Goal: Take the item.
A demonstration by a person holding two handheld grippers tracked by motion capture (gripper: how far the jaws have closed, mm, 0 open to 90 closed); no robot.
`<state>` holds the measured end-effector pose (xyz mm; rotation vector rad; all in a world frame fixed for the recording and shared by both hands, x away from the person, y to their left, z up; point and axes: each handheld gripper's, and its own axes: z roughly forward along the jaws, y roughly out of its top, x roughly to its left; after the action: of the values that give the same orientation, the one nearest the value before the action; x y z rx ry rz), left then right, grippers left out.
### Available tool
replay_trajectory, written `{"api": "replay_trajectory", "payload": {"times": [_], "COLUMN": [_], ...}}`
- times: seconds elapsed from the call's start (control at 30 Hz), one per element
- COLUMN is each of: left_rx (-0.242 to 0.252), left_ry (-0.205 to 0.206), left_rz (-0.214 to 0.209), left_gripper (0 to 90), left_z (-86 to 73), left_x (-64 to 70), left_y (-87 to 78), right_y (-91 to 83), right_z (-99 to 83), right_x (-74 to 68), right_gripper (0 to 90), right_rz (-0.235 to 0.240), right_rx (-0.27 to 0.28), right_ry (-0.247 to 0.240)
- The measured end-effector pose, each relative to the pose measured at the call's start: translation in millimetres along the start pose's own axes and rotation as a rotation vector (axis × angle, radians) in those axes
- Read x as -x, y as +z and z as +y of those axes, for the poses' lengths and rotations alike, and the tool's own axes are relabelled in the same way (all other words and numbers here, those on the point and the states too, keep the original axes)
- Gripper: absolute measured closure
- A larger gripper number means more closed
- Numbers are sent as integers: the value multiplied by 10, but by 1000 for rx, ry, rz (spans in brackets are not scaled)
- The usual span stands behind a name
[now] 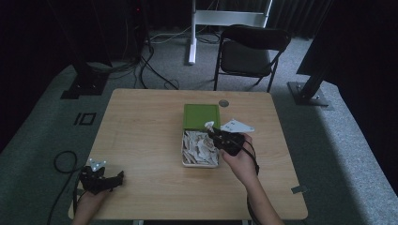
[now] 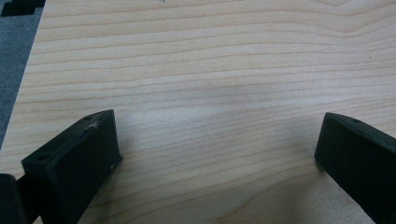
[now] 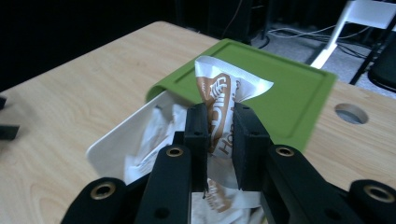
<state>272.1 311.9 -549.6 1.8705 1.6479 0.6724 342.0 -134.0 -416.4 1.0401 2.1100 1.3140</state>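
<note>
Pinched between the black jaws of the right gripper, a crinkled white-and-brown paper sachet was held above the white rectangular box at frame centre; the left gripper was spread wide over bare wood-grain table.

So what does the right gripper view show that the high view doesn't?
Right gripper view alone: the brown print on the packet, and the right gripper with both jaws pressed on that packet.

High view alone: the whole table, the left gripper low at its near left corner, the person's hands and the chair behind.

Both: the white box full of packets, its green lid lying just beyond it, and the round hole in the tabletop.
</note>
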Motion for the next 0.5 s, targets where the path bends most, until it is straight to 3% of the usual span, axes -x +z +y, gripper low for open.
{"api": "replay_trajectory", "payload": {"times": [0.13,0.17,0.27,0.3,0.5], "left_rx": [0,0,0,0,-1], "left_ry": [0,0,0,0,1], "left_rz": [0,0,0,0,0], "left_gripper": [7,7,7,7,7], "left_z": [0,0,0,0,0], "left_x": [0,0,0,0,0], "left_y": [0,0,0,0,0], "right_y": [-14,-30,-34,-37,-20], "right_z": [-2,-6,-14,-30,-107], "right_x": [53,150,215,277,456], "right_gripper": [776,776,776,776,776], "right_rz": [-24,-56,-83,-112,-175], "right_rx": [9,8,14,20,25], "right_ry": [8,16,16,24,65]}}
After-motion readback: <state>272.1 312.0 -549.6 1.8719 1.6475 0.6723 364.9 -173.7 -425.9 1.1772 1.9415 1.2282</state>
